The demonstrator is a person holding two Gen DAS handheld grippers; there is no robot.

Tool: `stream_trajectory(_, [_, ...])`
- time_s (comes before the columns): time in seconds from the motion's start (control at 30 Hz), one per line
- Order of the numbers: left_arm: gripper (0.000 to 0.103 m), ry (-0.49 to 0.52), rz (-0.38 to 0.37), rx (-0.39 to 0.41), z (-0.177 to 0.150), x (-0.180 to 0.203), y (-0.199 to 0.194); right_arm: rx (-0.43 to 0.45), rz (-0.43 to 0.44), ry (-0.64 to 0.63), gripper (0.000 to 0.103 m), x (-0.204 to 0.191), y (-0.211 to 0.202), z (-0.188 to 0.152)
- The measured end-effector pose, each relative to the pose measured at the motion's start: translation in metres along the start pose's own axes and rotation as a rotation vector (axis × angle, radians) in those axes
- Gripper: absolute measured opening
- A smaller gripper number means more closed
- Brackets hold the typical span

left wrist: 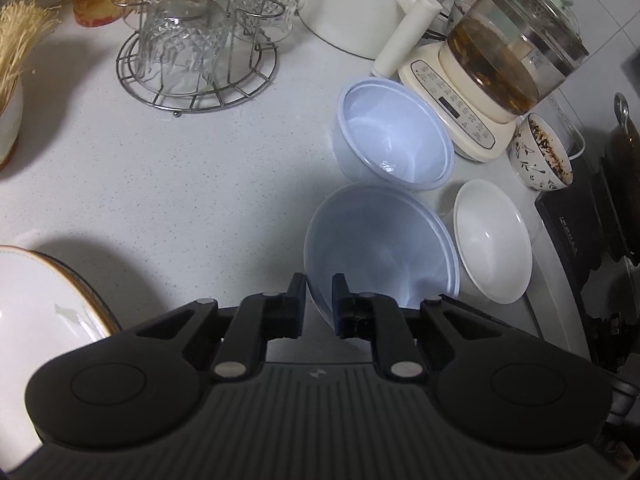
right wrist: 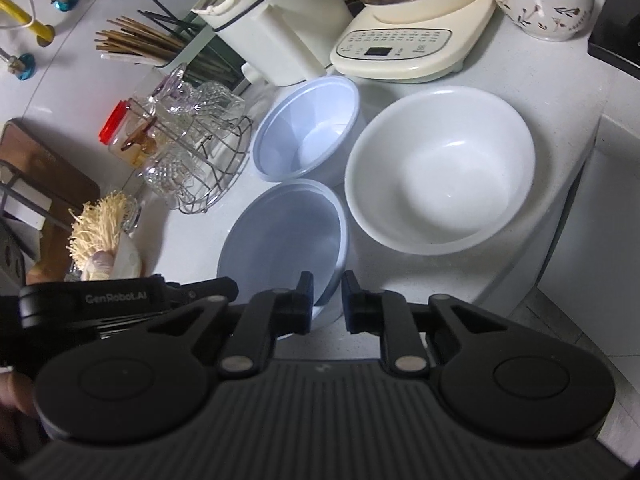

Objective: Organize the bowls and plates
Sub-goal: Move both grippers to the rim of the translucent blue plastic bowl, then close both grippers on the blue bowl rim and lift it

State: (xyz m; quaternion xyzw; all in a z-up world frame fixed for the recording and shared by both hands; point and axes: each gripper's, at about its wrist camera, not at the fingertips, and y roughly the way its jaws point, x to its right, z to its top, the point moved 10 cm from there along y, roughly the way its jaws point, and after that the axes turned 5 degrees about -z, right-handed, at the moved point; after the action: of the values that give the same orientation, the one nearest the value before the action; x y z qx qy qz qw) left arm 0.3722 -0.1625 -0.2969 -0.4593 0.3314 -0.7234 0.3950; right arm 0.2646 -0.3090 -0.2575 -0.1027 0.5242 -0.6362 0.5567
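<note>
Left tool (left wrist: 319,296) down low, jaws narrowly parted, straddling the near rim of the nearer blue bowl (left wrist: 380,248) — one finger outside the wall, the other inside; whether actually pinching, cannot tell. Right tool (right wrist: 327,294) also slightly parted, one finger over that same bowl's near rim (right wrist: 284,236), the other over bare surface (right wrist: 400,276); nothing gripped, from what shows. Beside it on the left, the other tool's black body, lettered GenRobot.AI (right wrist: 116,298).

Off toward the near left edge, a white gold-rimmed plate (left wrist: 40,304), partly cut off. Just past the nearer blue bowl, touching or nearly so, a second blue bowl (left wrist: 394,136), upright and empty. To the right of both, near the surface's right edge, a larger white bowl (right wrist: 440,168), also empty.

Further back, a wire rack (left wrist: 196,76) carrying upturned cut-glass cups. Behind the bowls, a cream kettle base (right wrist: 400,48) with a glass kettle (left wrist: 516,48) on top, a white pot (left wrist: 352,4) alongside. At the far right, a patterned bowl (left wrist: 542,156) with dark residue inside.
</note>
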Motion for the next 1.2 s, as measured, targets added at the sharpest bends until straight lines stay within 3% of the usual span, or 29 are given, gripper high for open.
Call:
stream_trajectory(0.57, [0.016, -0.067, 0.082, 0.065, -0.01, -0.049, -0.049, -0.045, 0.084, -0.189, 0.017, -0.062, 0.018, -0.012])
stream_trajectory(0.77, [0.016, -0.142, 0.069, 0.084, -0.018, -0.066, -0.052, -0.058, 0.086, -0.239, 0.017, -0.069, 0.031, -0.017])
stream_trajectory(1.2, [0.02, -0.184, 0.11, 0.087, -0.02, -0.076, -0.05, -0.063, 0.077, -0.304, 0.02, -0.075, 0.027, -0.015])
